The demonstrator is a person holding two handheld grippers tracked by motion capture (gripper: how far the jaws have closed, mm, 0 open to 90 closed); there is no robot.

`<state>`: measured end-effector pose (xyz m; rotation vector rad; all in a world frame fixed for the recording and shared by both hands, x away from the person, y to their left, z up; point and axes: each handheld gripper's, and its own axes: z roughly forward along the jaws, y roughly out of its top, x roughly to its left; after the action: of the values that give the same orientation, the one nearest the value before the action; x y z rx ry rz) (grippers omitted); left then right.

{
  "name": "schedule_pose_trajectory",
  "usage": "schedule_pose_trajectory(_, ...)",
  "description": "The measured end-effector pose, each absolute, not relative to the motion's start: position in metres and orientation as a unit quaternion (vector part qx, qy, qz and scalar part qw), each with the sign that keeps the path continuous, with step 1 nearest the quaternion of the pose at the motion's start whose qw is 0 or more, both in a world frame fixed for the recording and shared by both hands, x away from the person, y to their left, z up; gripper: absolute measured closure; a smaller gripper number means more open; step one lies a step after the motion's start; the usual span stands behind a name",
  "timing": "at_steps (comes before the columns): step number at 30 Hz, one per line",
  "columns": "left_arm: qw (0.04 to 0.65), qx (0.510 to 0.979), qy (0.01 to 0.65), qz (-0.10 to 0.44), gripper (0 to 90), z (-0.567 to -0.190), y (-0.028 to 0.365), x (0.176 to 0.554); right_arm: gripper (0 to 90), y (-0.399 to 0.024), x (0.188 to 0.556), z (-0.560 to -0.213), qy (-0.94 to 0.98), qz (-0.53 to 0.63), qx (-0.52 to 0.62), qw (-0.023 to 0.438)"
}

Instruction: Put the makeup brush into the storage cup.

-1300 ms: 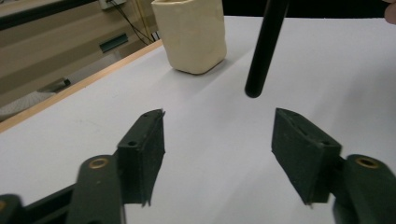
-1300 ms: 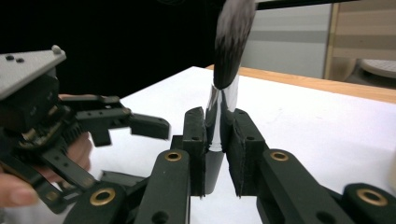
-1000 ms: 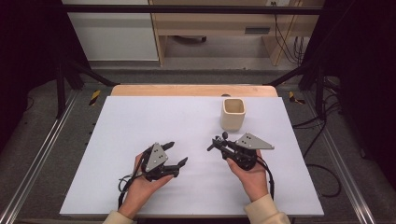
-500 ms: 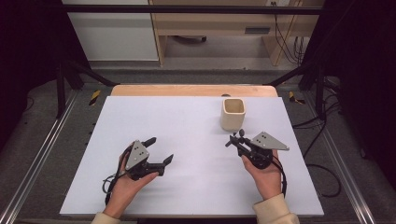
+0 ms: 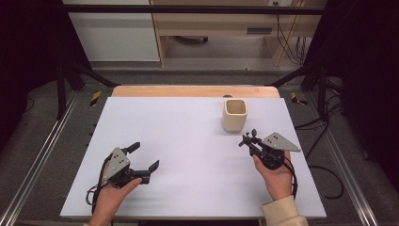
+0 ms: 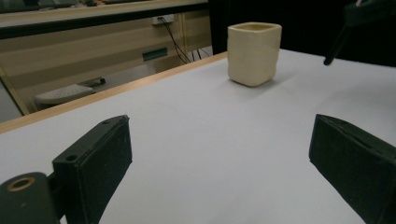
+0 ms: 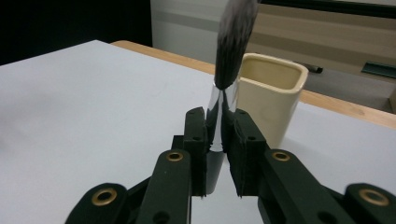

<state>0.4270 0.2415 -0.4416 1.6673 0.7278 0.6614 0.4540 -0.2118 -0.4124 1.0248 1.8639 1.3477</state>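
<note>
A cream square cup (image 5: pixel 234 114) stands upright at the back right of the white table top (image 5: pixel 188 127). My right gripper (image 5: pixel 249 140) is just in front of the cup, shut on a brush (image 7: pixel 232 37) with a silver ferrule and dark bristles that point upward. In the right gripper view the pads (image 7: pixel 196 140) clamp the ferrule, with the cup (image 7: pixel 275 93) right behind. My left gripper (image 5: pixel 145 156) rests low at the front left; its jaws have just been opening and stand wide with nothing between them. The left gripper view looks across the bare top to the cup (image 6: pixel 254 51).
The white top lies on a wooden board whose far edge (image 5: pixel 188 91) shows behind it. Metal rails (image 5: pixel 42 155) run along both sides, and cables (image 5: pixel 320 174) lie on the floor at the right. Shelving stands beyond the table.
My two hands have drawn apart: the left moved left and its jaws spread wider, the right moved right with the brush still clamped.
</note>
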Motion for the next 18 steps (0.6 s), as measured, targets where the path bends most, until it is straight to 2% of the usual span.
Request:
schedule_pose_trajectory(6, 0.572, 0.69, 0.34, 0.285, 5.4, -0.444, 0.255, 0.432, 78.3, -0.218, 0.456, -0.409, 0.703, 0.503, 0.388, 0.32)
schedule_pose_trajectory(18, 0.564, 0.694, 0.334, 0.298, 3.8, -0.445, 0.257, 0.434, 78.4, -0.219, 0.472, -0.391, 0.713, 0.483, 0.381, 0.337)
